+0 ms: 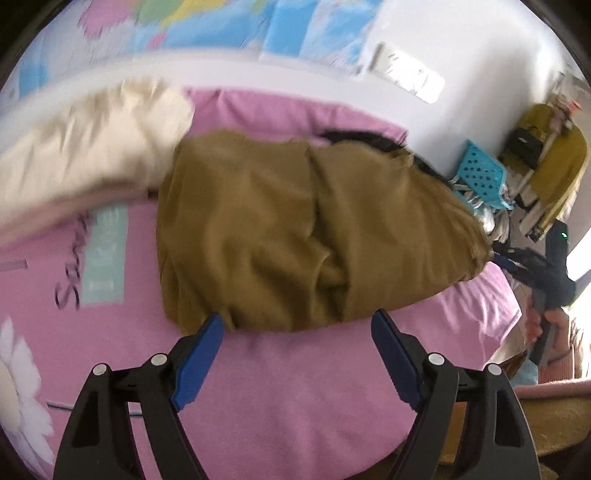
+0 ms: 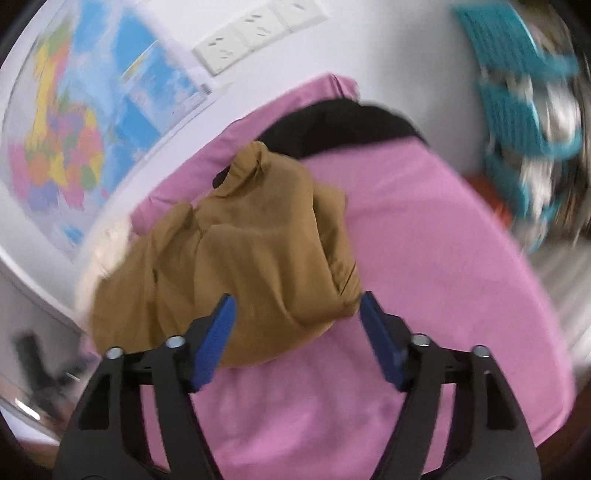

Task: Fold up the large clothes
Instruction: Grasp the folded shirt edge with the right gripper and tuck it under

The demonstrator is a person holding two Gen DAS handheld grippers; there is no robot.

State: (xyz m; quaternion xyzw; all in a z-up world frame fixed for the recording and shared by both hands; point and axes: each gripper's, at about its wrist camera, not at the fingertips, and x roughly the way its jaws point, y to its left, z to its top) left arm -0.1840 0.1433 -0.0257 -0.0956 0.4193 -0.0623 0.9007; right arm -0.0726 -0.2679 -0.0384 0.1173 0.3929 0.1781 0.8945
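A mustard-brown garment point(image 1: 295, 229) lies bunched and partly folded on the pink sheet point(image 1: 295, 387). My left gripper point(image 1: 298, 317) hovers just over its near edge, blue pads wide apart and touching nothing. In the right wrist view the same brown garment point(image 2: 251, 251) lies in a crumpled heap. My right gripper point(image 2: 297, 299) stands open above its near end, the cloth showing between the fingers point(image 2: 221, 325) but not pinched. A black garment point(image 2: 340, 125) lies behind the brown one.
A cream cloth point(image 1: 92, 155) lies at the left on the bed. A teal basket point(image 1: 480, 173) and clutter stand past the bed's right end, where a hand point(image 1: 543, 325) holds a dark device. A map point(image 2: 74, 129) and sockets point(image 2: 258, 29) are on the wall.
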